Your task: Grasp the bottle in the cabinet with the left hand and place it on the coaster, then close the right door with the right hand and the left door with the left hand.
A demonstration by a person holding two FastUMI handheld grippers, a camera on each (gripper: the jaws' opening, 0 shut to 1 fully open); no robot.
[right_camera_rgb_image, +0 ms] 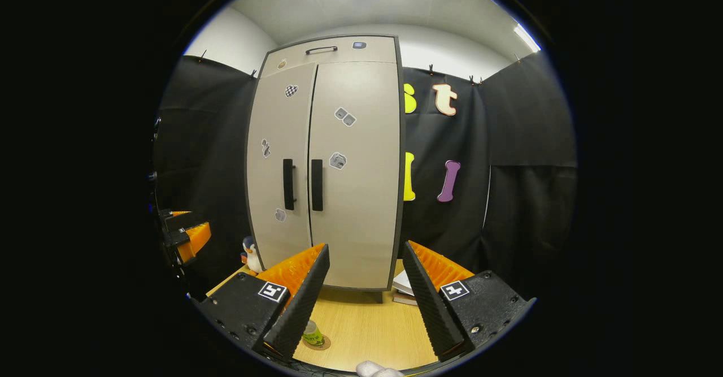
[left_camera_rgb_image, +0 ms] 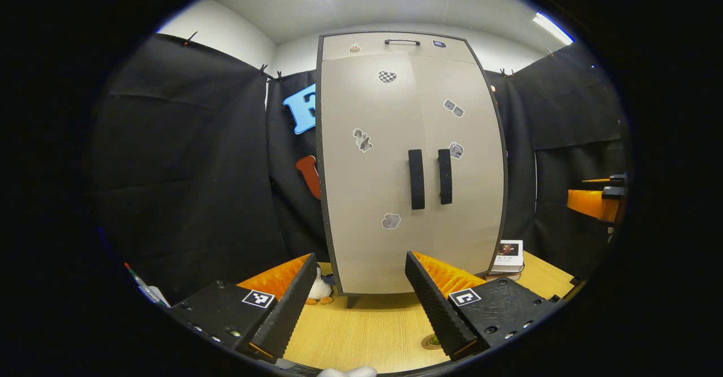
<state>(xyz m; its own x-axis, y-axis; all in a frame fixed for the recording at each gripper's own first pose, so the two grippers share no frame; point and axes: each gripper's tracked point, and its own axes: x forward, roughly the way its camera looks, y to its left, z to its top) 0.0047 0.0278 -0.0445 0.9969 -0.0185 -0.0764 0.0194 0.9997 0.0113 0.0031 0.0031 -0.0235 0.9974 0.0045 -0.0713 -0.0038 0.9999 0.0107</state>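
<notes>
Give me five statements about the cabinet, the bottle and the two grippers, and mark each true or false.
1. Both doors of the cabinet are shut. True.
2. The bottle is inside the cabinet. False: it stands on the coaster on the table.
3. The left gripper grips a door handle. False: it is open, back from the cabinet, holding nothing.
4. The right gripper is open and empty. True.
5. A stack of books lies on top of the cabinet. False: it sits on the table beside the cabinet's base.
</notes>
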